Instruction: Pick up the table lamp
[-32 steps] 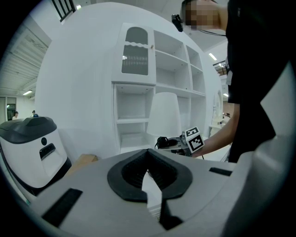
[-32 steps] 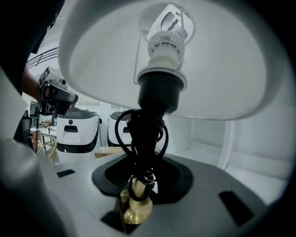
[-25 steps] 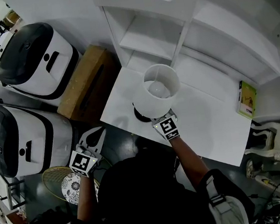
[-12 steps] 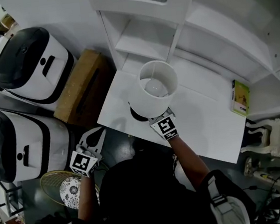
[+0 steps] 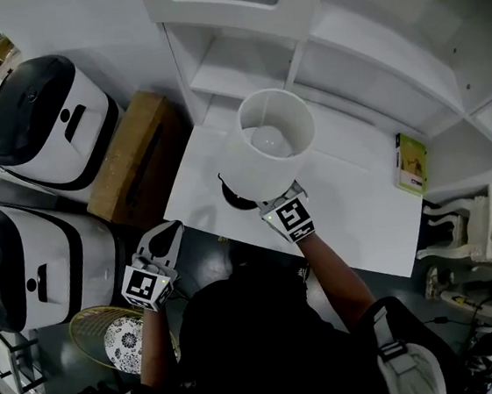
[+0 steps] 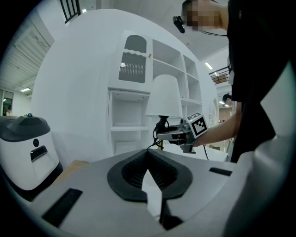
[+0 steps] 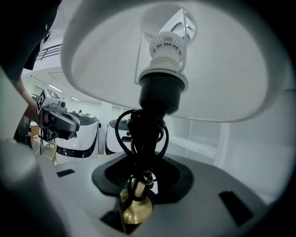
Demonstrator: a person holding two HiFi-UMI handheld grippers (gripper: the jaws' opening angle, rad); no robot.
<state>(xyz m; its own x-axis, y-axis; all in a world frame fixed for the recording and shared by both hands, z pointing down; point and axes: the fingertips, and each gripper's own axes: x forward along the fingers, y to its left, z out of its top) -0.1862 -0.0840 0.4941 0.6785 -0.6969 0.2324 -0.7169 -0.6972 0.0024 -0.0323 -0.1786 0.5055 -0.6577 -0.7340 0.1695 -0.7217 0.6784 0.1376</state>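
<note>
The table lamp has a white drum shade (image 5: 271, 149) and a dark base (image 5: 233, 198) with its cord wound round the stem. It hangs upright just above the white table (image 5: 363, 214). My right gripper (image 5: 269, 205) is shut on the stem under the shade. In the right gripper view the brass stem (image 7: 135, 208) and the black cord coil (image 7: 141, 134) sit between the jaws, with the shade (image 7: 222, 69) overhead. My left gripper (image 5: 164, 238) floats off the table's left front corner, shut and empty. From the left gripper view I see the lamp (image 6: 163, 97) and the right gripper (image 6: 163, 134).
White shelving (image 5: 343, 39) stands behind the table. A green box (image 5: 410, 164) lies at the table's right end. Two white-and-black appliances (image 5: 30, 119) (image 5: 33, 260) and a cardboard box (image 5: 132, 160) stand left. A patterned disc (image 5: 125, 338) lies below the left gripper.
The right gripper has lifted the lamp straight up, so the shade looks larger and the base is off the table. The left gripper has barely moved.
</note>
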